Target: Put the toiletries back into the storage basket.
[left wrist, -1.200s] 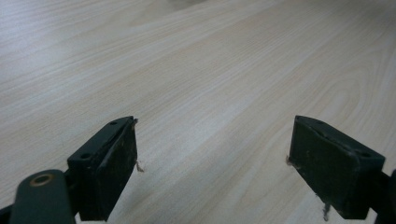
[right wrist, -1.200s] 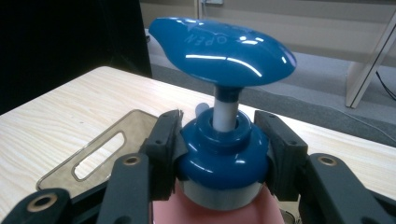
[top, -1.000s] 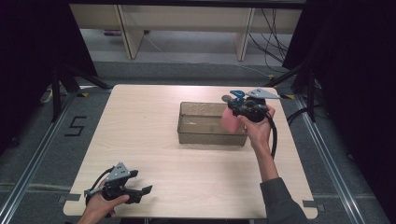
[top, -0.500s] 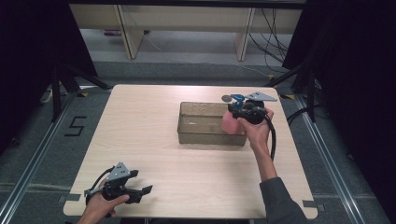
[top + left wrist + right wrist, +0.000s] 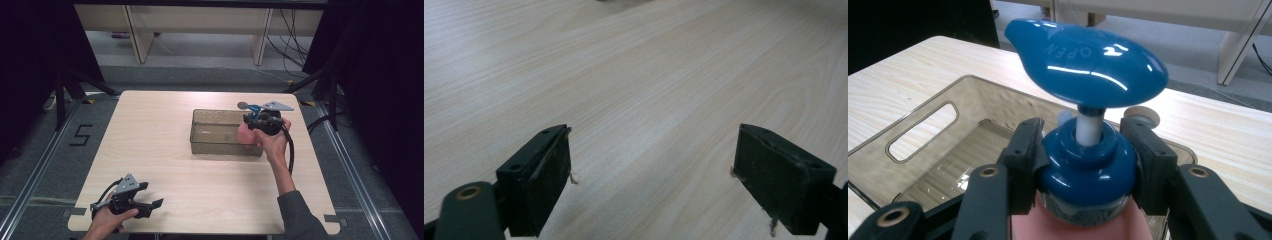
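Observation:
A pink pump bottle (image 5: pixel 245 134) with a blue pump head (image 5: pixel 1087 59) hangs over the right end of a clear brown plastic bin (image 5: pixel 215 134). My right gripper (image 5: pixel 258 122) is shut on the bottle's blue collar (image 5: pixel 1088 162), one jaw on each side. The bin's handle slot (image 5: pixel 922 131) and bare floor lie below and beyond the bottle. My left gripper (image 5: pixel 145 200) rests near the table's front left corner. Its jaws stand wide apart over bare wood, as the left gripper view (image 5: pixel 651 170) shows.
The light wooden table (image 5: pixel 150 130) has open surface left of the bin and in front of it. A small white disc (image 5: pixel 1141 117) lies on the table past the bin. Shelf legs and cables stand on the floor beyond the far edge.
My right gripper has carried the pump bottle a little to the left, over the bin's right end. The left gripper has stayed put.

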Motion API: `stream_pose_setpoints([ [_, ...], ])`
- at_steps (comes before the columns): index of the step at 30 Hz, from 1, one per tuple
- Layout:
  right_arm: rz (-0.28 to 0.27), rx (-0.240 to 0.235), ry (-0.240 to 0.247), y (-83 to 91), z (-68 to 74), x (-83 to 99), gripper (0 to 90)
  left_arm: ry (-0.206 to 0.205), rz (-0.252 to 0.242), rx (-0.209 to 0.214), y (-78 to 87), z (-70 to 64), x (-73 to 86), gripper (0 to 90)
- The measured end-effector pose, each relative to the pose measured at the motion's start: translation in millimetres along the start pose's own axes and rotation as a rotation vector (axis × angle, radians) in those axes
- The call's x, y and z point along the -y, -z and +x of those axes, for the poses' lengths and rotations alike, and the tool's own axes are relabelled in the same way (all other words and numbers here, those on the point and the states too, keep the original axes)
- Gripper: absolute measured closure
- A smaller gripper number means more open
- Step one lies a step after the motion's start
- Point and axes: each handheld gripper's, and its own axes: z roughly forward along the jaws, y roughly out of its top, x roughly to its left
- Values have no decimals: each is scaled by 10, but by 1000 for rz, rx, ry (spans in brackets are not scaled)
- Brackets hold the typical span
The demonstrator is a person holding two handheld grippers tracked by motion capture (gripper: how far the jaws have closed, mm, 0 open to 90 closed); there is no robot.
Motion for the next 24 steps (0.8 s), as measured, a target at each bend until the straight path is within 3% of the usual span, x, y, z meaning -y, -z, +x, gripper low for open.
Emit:
stream_pose_setpoints([
  [3,8,9,-2,-17,10,21,532,-1,-6,1,-2,4,3,147],
  [5,21,-4,-30,-19,24,29,532,-1,-6,1,-2,4,3,147],
  [7,14,-2,-7,-34,9,40,532,-1,-16,2,-8,5,7,147],
  [10,19,-3,-30,-27,9,53,532,4,-18,3,-9,3,9,147],
  [19,22,9,-22,-28,-12,104,532,0,-16,5,-6,9,7,147],
  [20,28,12,-25,-23,-9,107,532,0,-16,5,-5,9,7,147],
  [21,40,10,-62,-15,17,116,532,0,-16,5,-4,9,6,147],
  [22,26,6,-38,-30,2,125,532,4,-20,5,-7,6,7,147],
  [24,28,11,-37,-26,8,130,532,3,-20,6,-6,7,7,147],
])
